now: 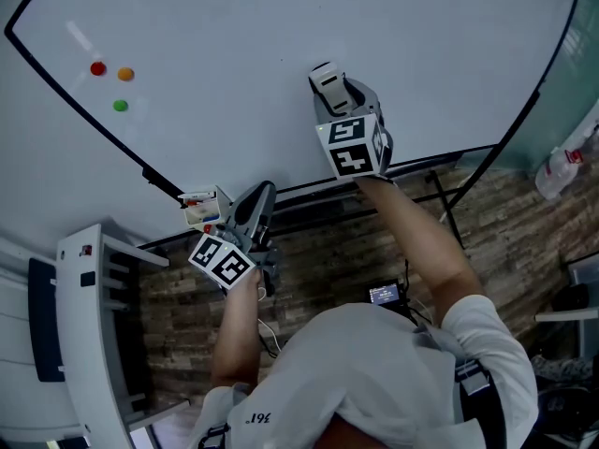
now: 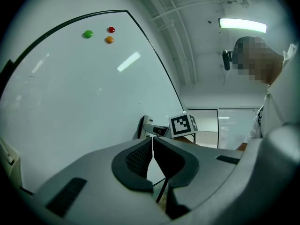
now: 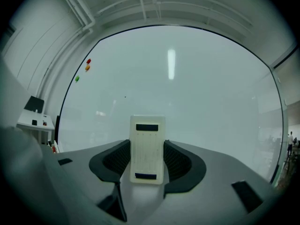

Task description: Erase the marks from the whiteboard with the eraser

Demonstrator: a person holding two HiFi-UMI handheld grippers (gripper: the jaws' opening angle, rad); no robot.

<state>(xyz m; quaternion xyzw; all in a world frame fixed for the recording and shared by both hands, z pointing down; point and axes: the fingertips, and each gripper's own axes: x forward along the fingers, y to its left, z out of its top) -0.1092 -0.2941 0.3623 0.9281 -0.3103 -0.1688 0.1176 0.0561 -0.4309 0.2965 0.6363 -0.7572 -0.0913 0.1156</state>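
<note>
The whiteboard (image 1: 281,26) fills the upper head view and I see no drawn marks on it, only a tiny dark speck (image 3: 125,97). My right gripper (image 1: 328,80) is raised to the board's lower middle, shut on a white block eraser (image 3: 147,149) that stands upright between its pads. That eraser (image 1: 325,75) rests at or very near the board surface. My left gripper (image 1: 265,195) hangs lower left by the board's bottom edge, jaws shut on nothing, its pads (image 2: 140,159) pressed together. From the left gripper view I see the right gripper's marker cube (image 2: 183,124).
Red (image 1: 97,68), orange (image 1: 125,75) and green (image 1: 120,106) round magnets sit at the board's left. A small tray with markers (image 1: 203,206) is on the bottom ledge beside my left gripper. A white cabinet (image 1: 94,325) stands lower left; bottles (image 1: 562,166) at right.
</note>
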